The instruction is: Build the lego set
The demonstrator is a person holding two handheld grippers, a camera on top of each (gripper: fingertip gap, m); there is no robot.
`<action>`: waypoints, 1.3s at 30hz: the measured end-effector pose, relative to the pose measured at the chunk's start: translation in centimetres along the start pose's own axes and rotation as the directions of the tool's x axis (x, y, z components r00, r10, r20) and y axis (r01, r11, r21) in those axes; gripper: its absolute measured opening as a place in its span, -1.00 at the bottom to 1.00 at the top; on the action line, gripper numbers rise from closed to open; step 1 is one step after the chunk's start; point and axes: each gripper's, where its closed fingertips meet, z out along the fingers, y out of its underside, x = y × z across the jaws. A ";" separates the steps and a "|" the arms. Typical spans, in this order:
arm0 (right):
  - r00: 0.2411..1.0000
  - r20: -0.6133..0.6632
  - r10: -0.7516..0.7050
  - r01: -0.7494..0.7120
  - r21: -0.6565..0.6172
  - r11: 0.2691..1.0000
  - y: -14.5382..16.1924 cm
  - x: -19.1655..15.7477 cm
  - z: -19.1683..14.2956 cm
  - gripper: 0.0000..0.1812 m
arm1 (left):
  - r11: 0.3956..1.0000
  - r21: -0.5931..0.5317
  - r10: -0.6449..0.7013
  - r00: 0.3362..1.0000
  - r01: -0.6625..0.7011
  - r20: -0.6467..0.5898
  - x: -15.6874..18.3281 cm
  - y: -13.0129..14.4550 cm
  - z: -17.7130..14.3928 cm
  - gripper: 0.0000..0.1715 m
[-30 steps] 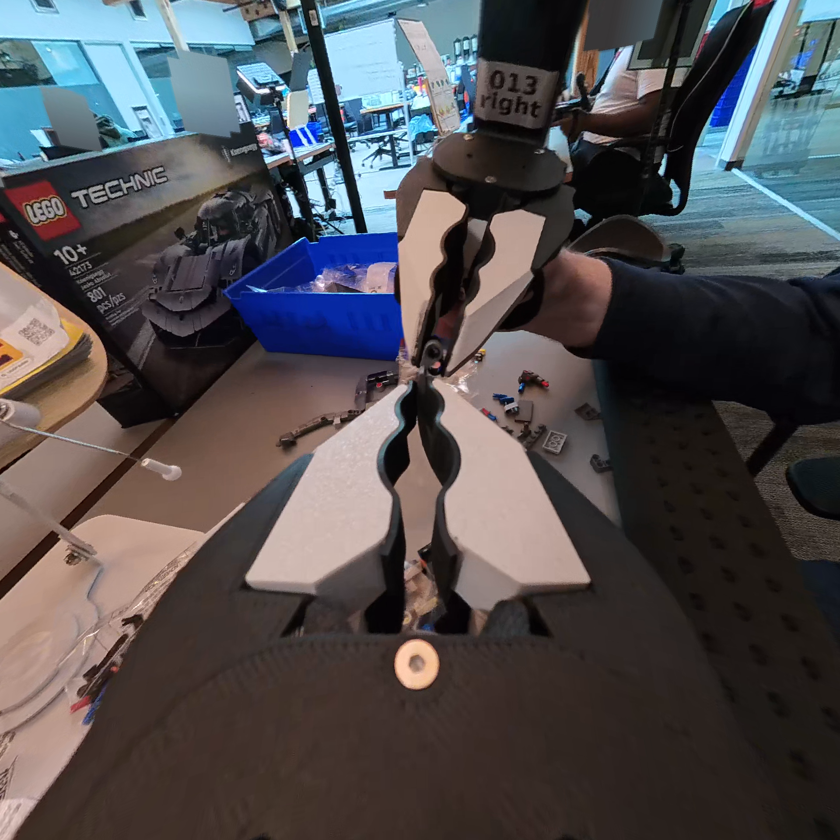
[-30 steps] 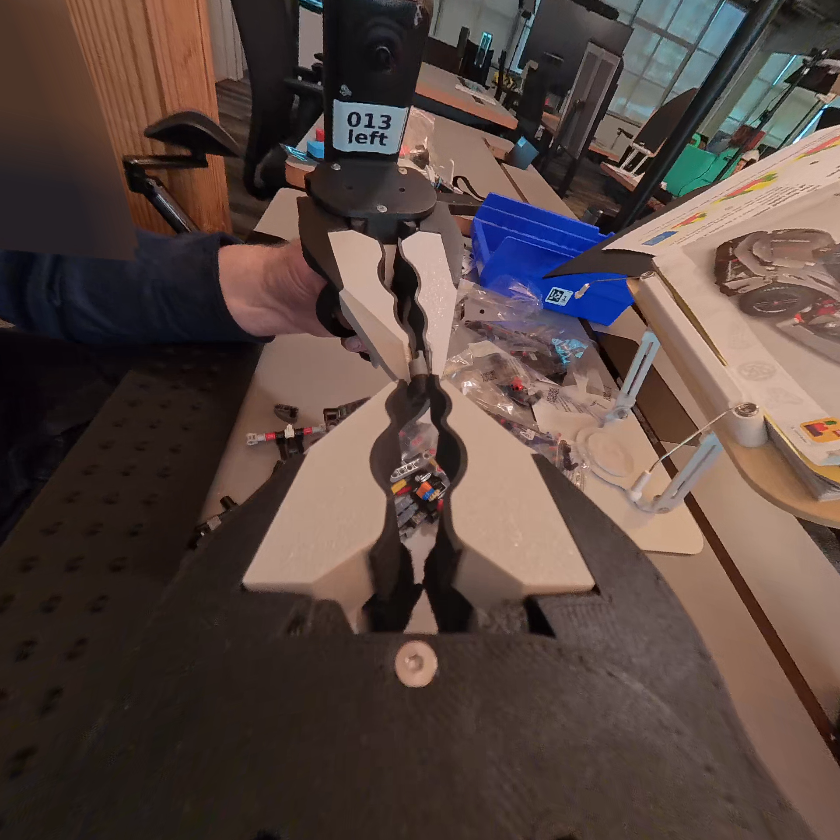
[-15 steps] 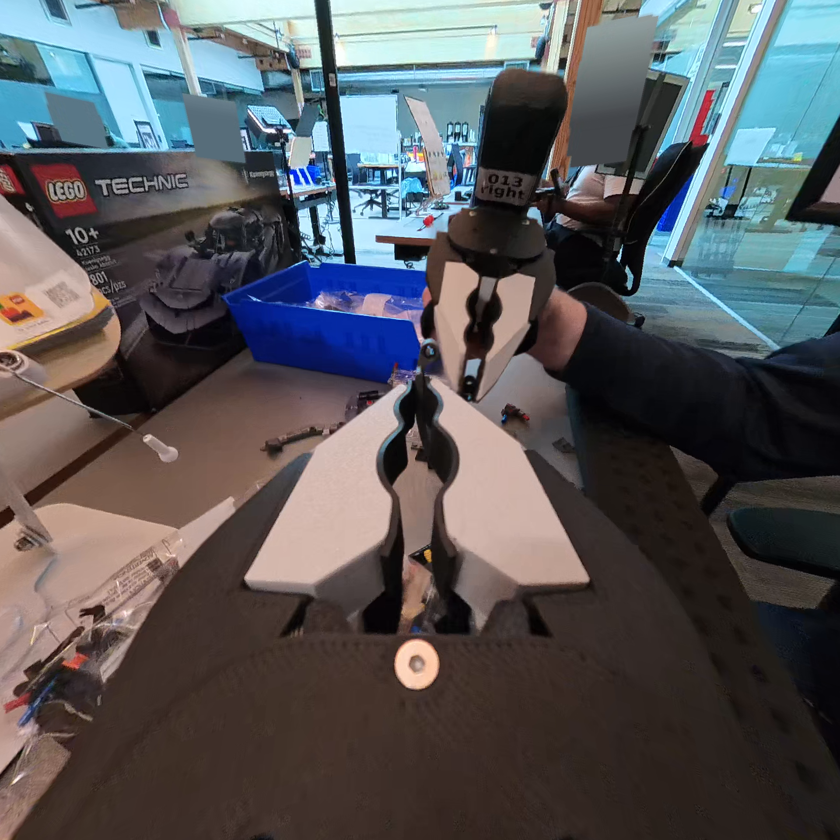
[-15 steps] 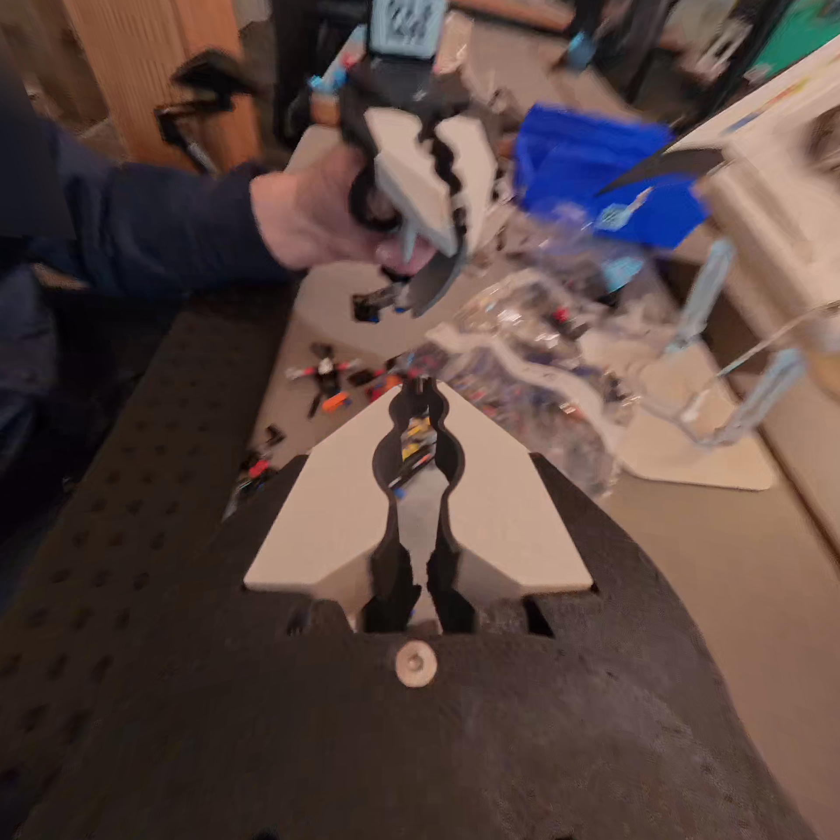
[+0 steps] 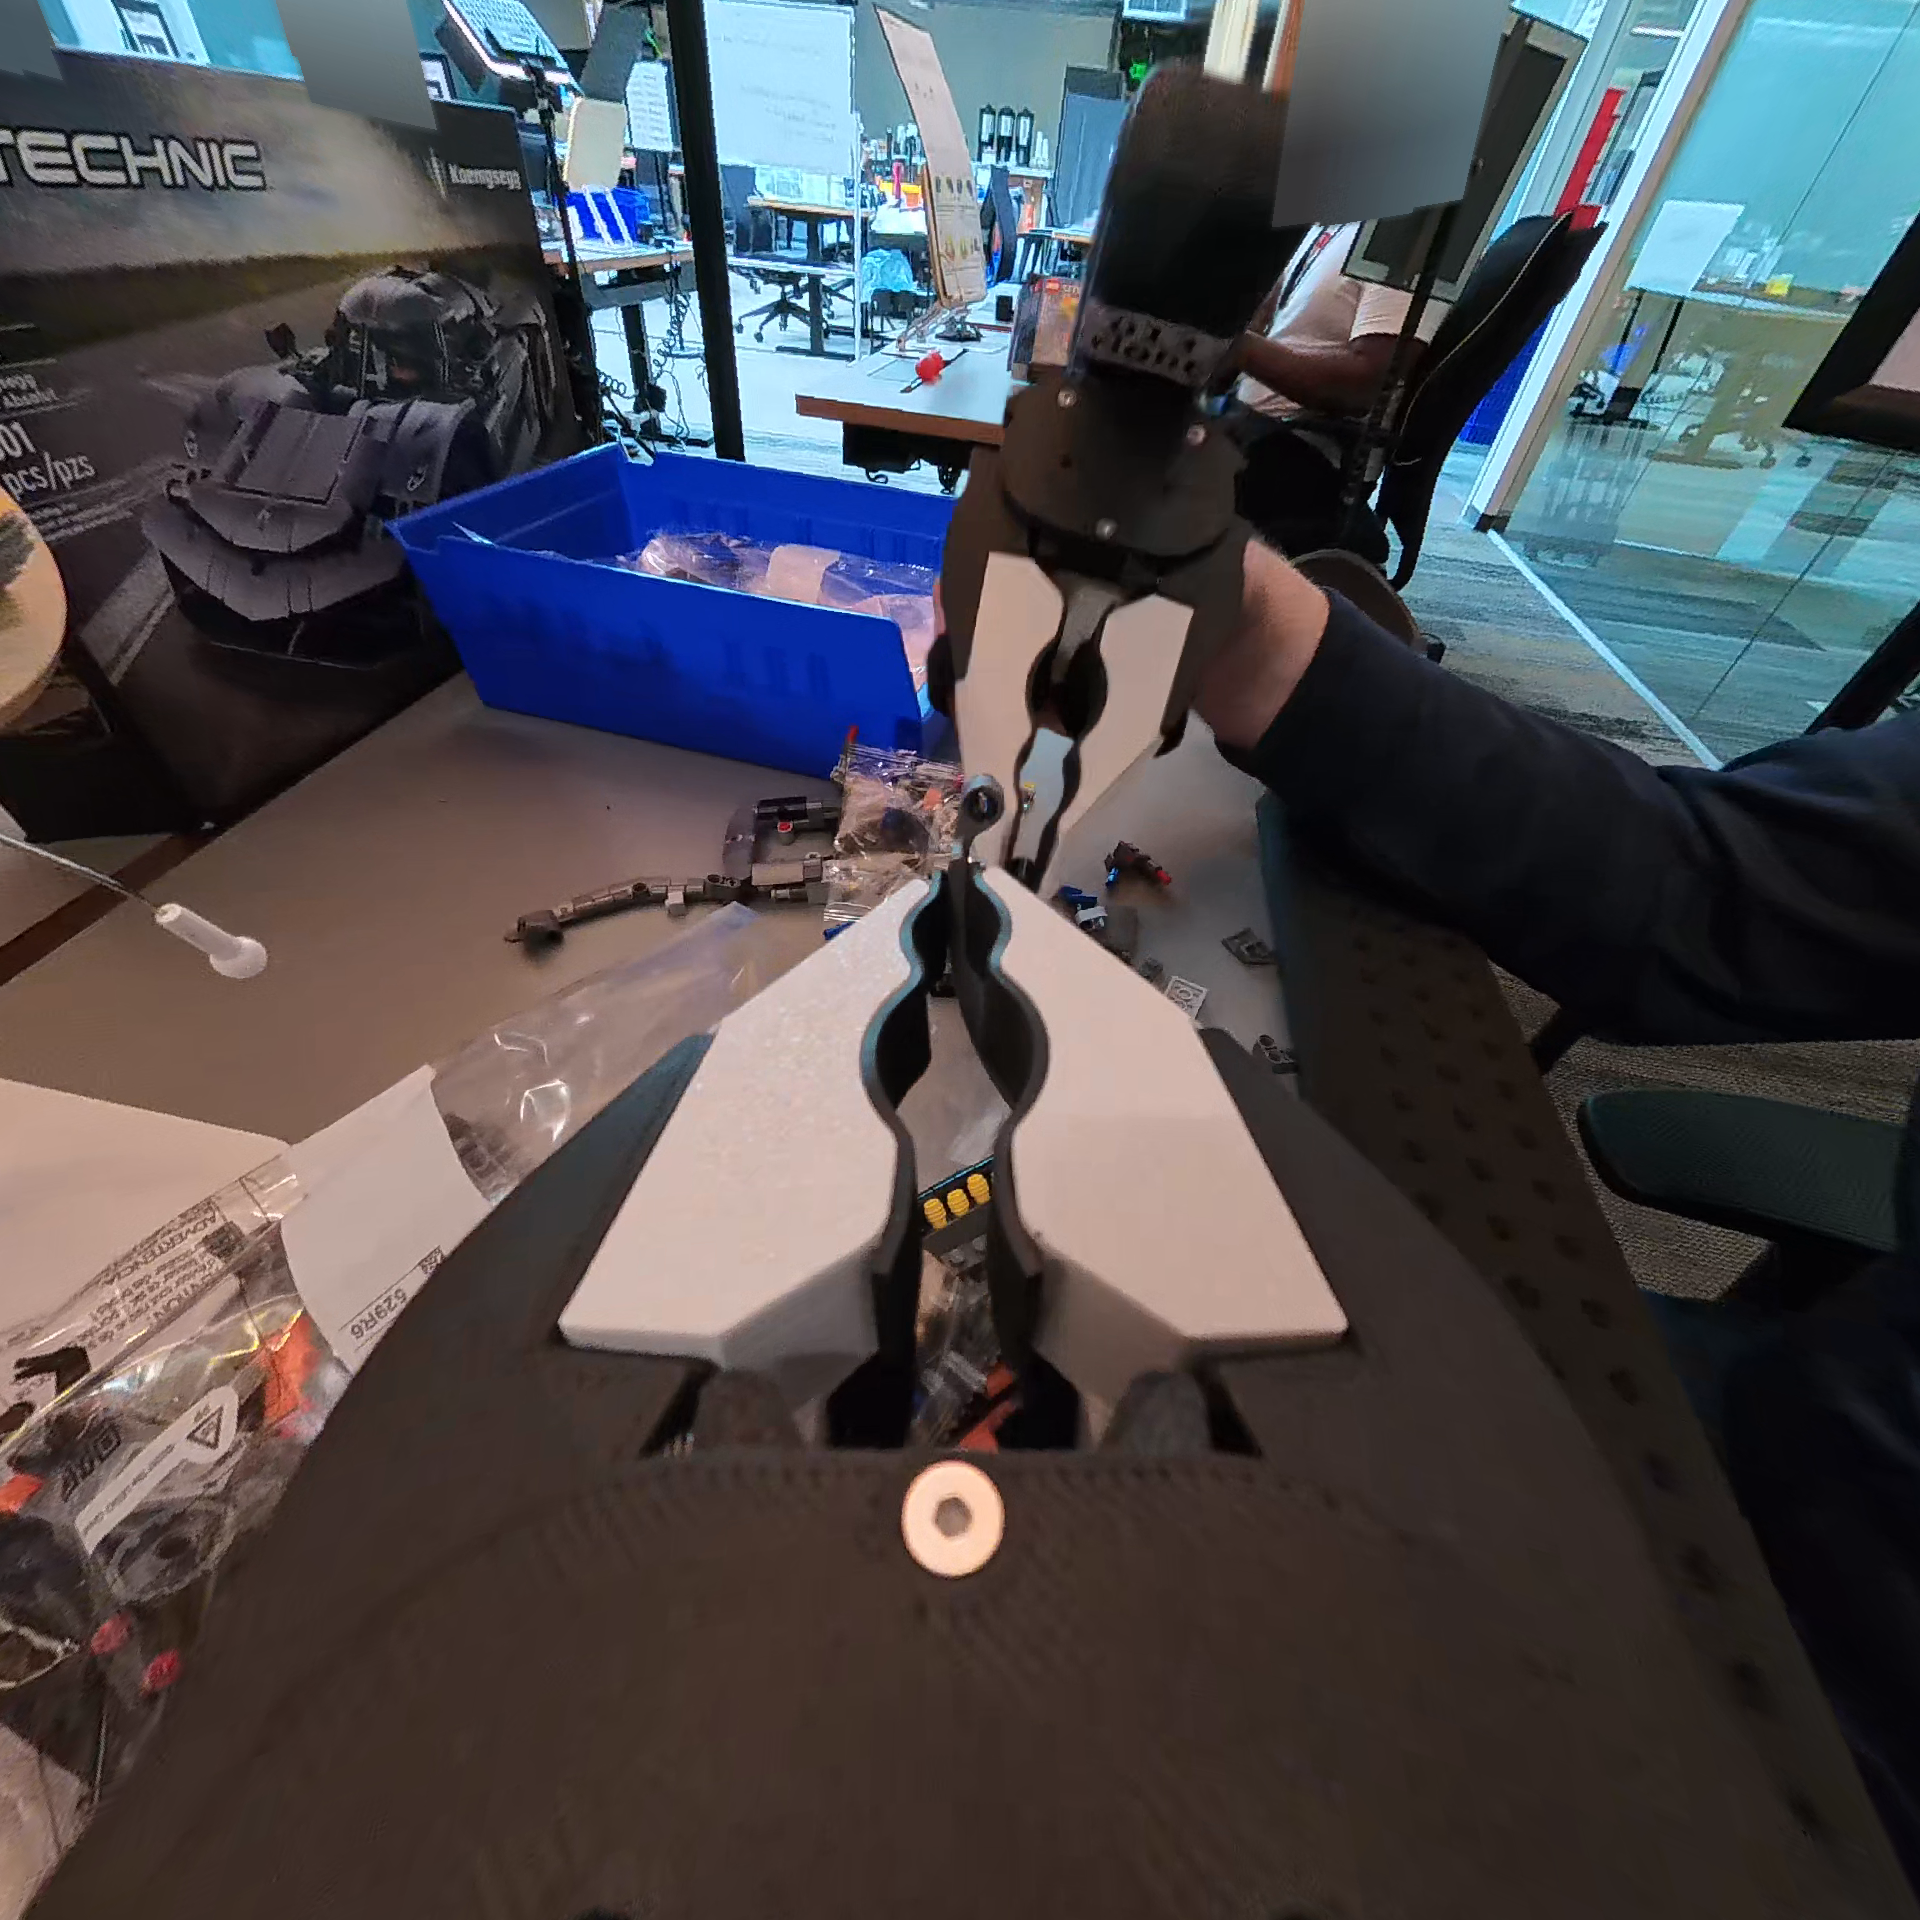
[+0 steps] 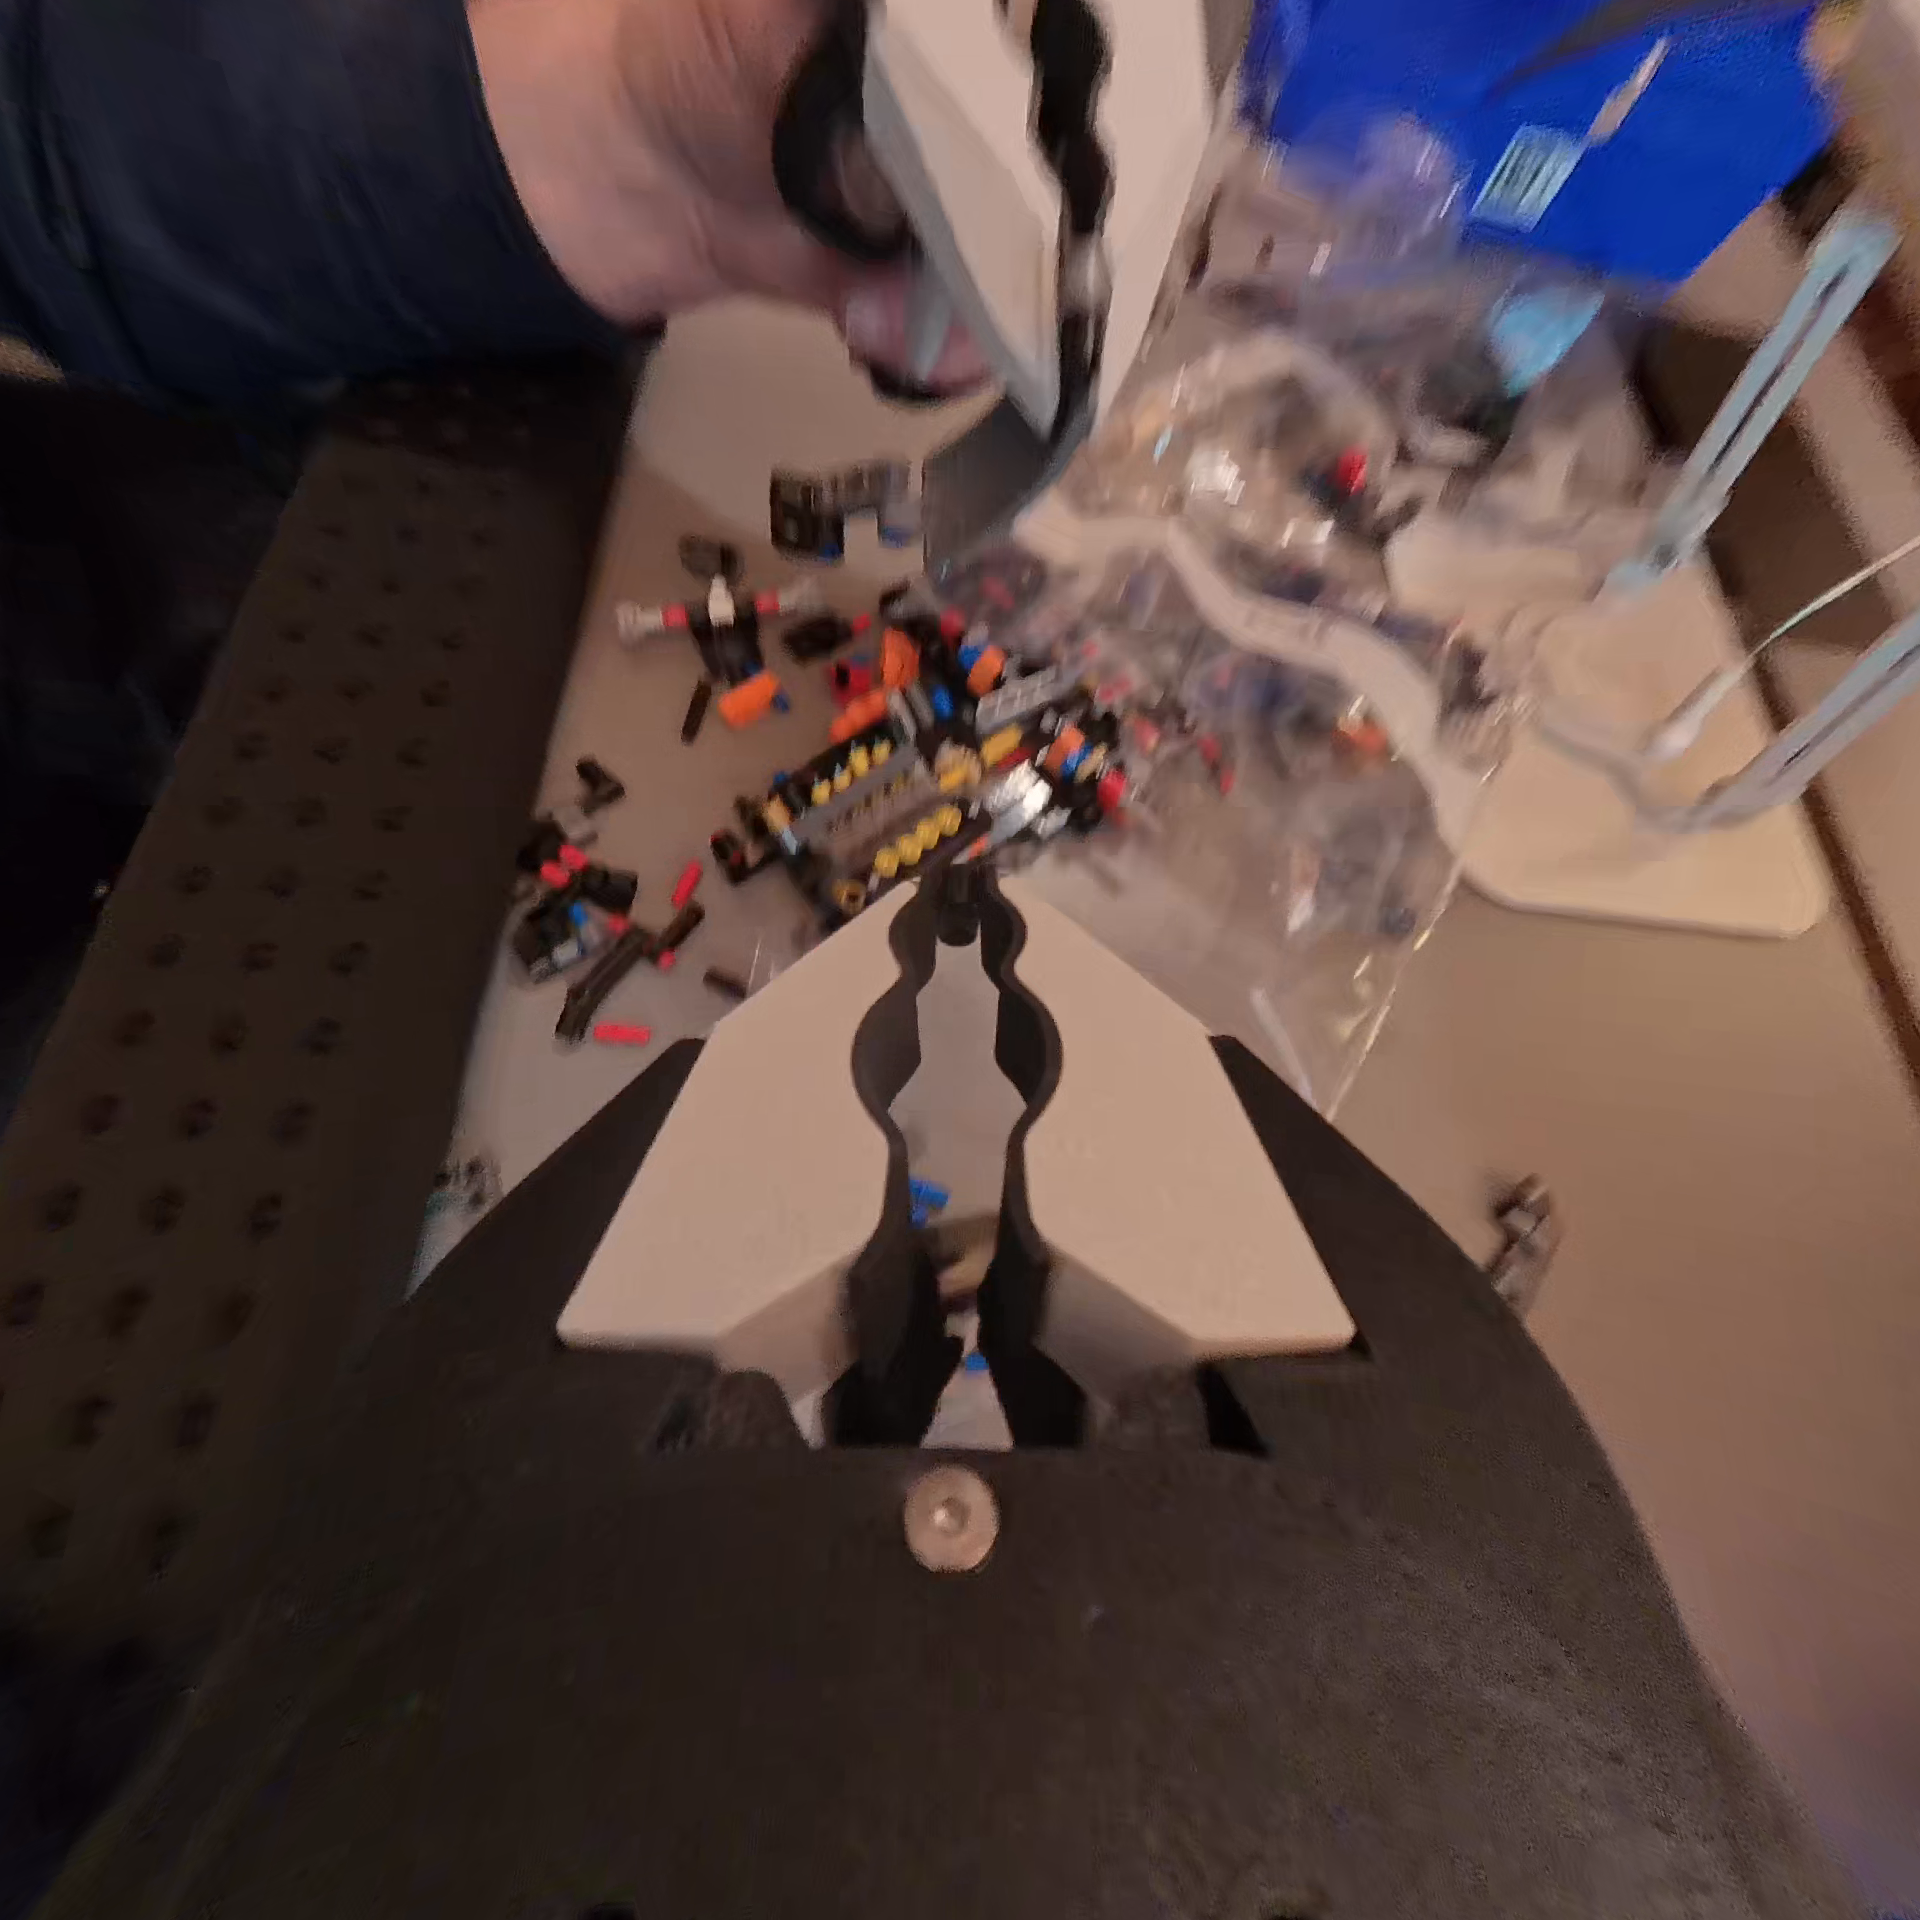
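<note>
My left gripper is shut on a small grey lego piece whose ringed end sticks up past the tips. My right gripper faces it a short way off, tips down, shut on a small dark piece. In the blurred right wrist view, my right gripper pinches that dark piece just above a partly built lego assembly with yellow, blue and orange parts on the table. The left gripper shows there at the top, blurred.
A blue bin and the lego box stand at the back. Clear bags of parts lie beside the assembly. A dark grey frame and loose pieces lie scattered. A black perforated mat borders the table. One gripper's finger ends stand about 8 centimetres off the other's.
The two grippers' tips were touching one second ago; they have drawn apart. My right gripper has tilted down over the assembly. Both stay shut.
</note>
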 end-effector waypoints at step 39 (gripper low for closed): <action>0.986 -0.158 -0.051 0.076 0.158 0.984 -5.4 0.8 0.5 -0.99 | 0.988 -0.136 0.081 0.997 -0.079 0.012 0.7 2.2 2.6 -1.00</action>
